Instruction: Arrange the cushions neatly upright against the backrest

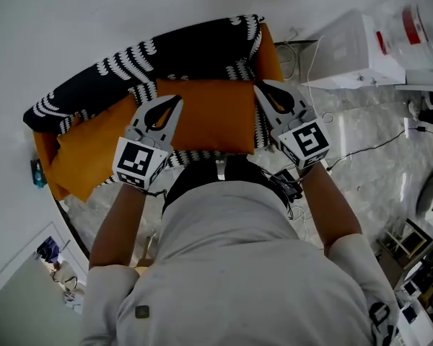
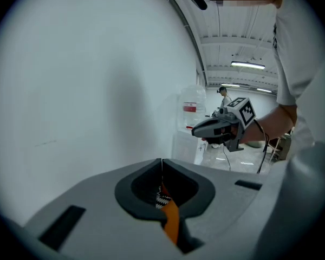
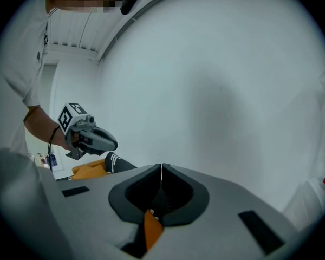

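While the person is standing over the orange sofa [image 1: 271, 55], both tools are sitting clenched. The left gripper [image 1: 177, 101] is showing its jaws tip to tip with nothing pinched, and the right gripper [image 1: 260, 87] is the same. Orange fabric is only showing through the hollow behind each pair of tips.

In the head view the left gripper is hanging over the upper-left corner of the middle cushion [image 1: 213, 114] and the right gripper over its upper-right corner. Can't tell if either is touching the fabric.

That cushion is sitting mid-seat with its long side running along the backrest. Can't tell whether it's lying flat or leaning.

A second orange cushion [image 1: 86, 150], at 8 o'clock from the first, is lying skewed at the seat's left end.

At 12 o'clock a black-and-white patterned throw [image 1: 166, 52] is draping the backrest.

Farther out at 2 o'clock, a white cabinet [image 1: 353, 49] is standing on the pale floor, with a red-labelled water jug [image 1: 418, 20] beyond it. Cables [image 1: 368, 148] are trailing at 3 o'clock.
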### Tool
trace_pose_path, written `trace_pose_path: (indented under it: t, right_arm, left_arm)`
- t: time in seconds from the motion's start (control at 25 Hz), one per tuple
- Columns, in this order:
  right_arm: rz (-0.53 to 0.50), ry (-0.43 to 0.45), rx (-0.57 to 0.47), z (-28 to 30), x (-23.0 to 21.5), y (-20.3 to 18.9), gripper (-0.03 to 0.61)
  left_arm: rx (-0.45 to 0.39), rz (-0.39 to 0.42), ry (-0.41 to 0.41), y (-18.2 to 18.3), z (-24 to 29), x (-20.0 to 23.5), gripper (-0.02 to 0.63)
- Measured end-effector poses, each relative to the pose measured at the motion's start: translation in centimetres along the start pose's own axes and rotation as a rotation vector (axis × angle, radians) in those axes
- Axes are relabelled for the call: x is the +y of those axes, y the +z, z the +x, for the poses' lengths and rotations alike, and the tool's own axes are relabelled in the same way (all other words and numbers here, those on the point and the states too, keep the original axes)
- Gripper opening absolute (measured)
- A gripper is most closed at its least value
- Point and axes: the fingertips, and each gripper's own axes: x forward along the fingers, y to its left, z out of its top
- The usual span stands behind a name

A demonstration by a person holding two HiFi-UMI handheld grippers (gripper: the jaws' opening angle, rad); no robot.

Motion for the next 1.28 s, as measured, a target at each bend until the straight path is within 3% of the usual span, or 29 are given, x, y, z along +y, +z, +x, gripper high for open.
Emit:
trace_pose_path:
  t: [0.36,0.48,0.56,0.96,1.28]
  right_arm:
    - [-0.054,0.065,0.153,5.0,-2.7,-5.3,0.034]
    - [-0.074,0.101,0.234,6.9,-3.6,-8.1,0.106]
    - [-0.089,0.138,0.271,8.2,-3.7,-10.1,0.120]
    - [-0.160,0.306,0.472,14.6,-3.9,-22.8,0.208]
    - [-0.098,0.409,0.627,17.2,-5.3,-32.7,0.271]
  left_arm:
    - [0.130,0.085,-0.128,-4.8,5.4,3.9,0.012]
    - [0.185,0.080,-0.184,-7.3,7.5,4.8,0.014]
    - [0.219,0.085,-0.218,-8.9,8.8,5.1,0.015]
    - [0.395,0.137,-0.306,-19.5,15.5,8.5,0.113]
    - [0.524,0.167,-0.404,-28.7,19.9,9.7,0.203]
